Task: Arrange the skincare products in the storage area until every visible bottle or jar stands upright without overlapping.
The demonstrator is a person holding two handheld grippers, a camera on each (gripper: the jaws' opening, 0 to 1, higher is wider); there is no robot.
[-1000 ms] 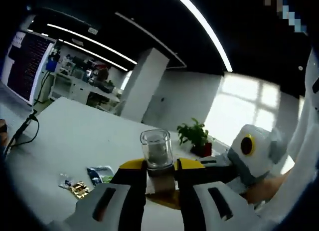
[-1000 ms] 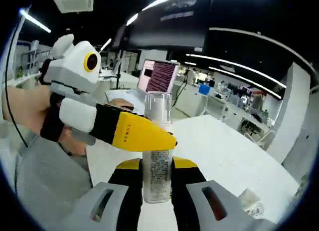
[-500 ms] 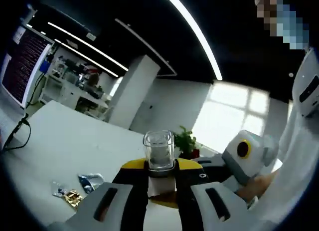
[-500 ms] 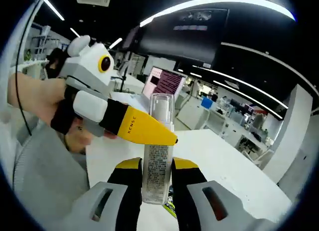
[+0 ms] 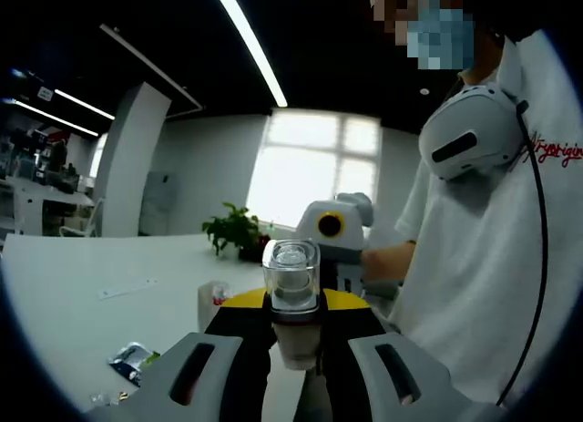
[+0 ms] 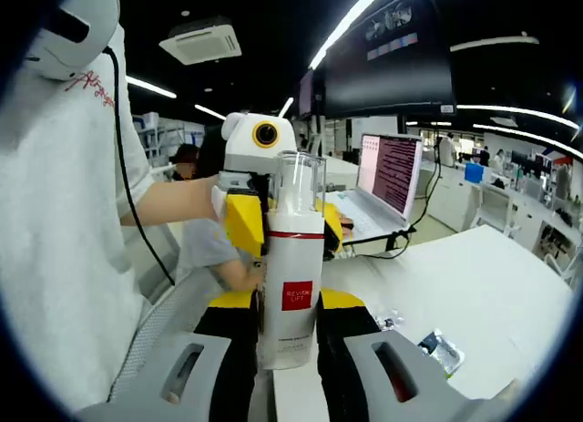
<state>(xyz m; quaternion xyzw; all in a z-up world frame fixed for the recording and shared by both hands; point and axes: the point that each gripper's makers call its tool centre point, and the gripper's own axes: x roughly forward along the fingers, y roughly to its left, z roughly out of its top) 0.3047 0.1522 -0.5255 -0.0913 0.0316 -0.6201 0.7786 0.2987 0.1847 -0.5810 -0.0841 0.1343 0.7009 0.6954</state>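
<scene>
Bottle (image 6: 291, 258) (held aloft) clenched by right tongs (image 6: 285, 317); left tongs (image 5: 296, 326) clamp its cap (image 5: 291, 274)

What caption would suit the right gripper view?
Both grippers' jaws hold one white bottle upright above a white table.

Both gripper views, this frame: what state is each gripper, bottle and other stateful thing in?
Left gripper: shut on the clear cap.
Right gripper: shut on the white bottle.
Clear cap: on the bottle, clamped.
White bottle: upright, lifted off the table.
Laptop: open, screen lit.
</scene>
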